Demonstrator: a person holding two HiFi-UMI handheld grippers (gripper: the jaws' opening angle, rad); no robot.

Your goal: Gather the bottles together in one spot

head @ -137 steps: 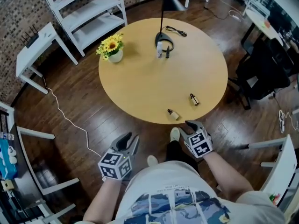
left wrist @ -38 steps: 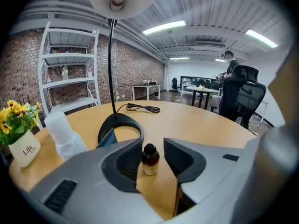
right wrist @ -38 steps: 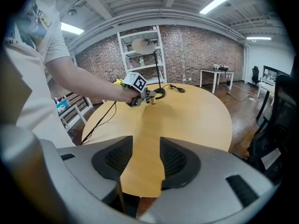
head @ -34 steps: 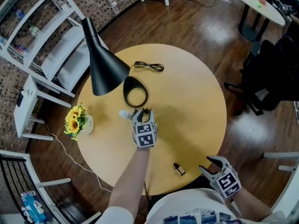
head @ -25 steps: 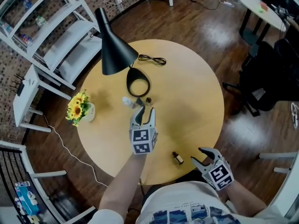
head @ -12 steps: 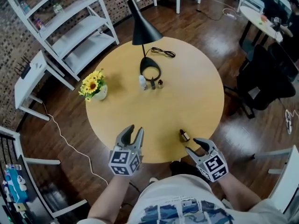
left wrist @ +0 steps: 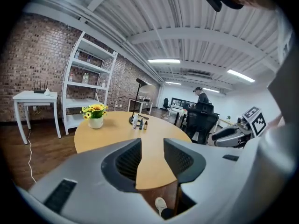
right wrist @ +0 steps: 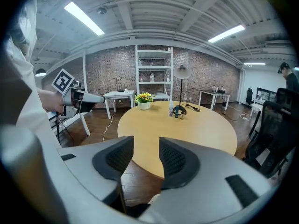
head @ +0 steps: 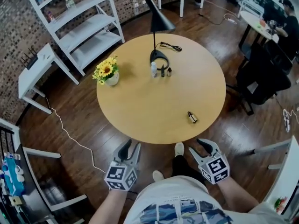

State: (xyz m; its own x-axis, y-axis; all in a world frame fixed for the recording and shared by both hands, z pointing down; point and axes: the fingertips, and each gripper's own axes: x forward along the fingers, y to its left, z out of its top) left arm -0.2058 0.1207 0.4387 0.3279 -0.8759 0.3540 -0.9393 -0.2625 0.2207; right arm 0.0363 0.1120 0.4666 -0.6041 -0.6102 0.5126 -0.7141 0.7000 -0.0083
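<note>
Three small bottles stand together by the lamp base: a white one, a dark one and a short one. Both gripper views show the same cluster of bottles far across the table. A fourth small bottle lies alone near the table's near right edge. My left gripper hangs open and empty off the table's near edge, over the floor. My right gripper is also off the table, below the lone bottle; its jaws have just been closing a little, stay apart, and hold nothing.
A black lamp and its cable sit at the round table's far side, a sunflower pot at its left. White shelving, a white side table and a black office chair ring the table.
My left gripper has drawn back from the bottles by the lamp to below the table's near edge. The right gripper has also pulled back off the table. The person has stepped away.
</note>
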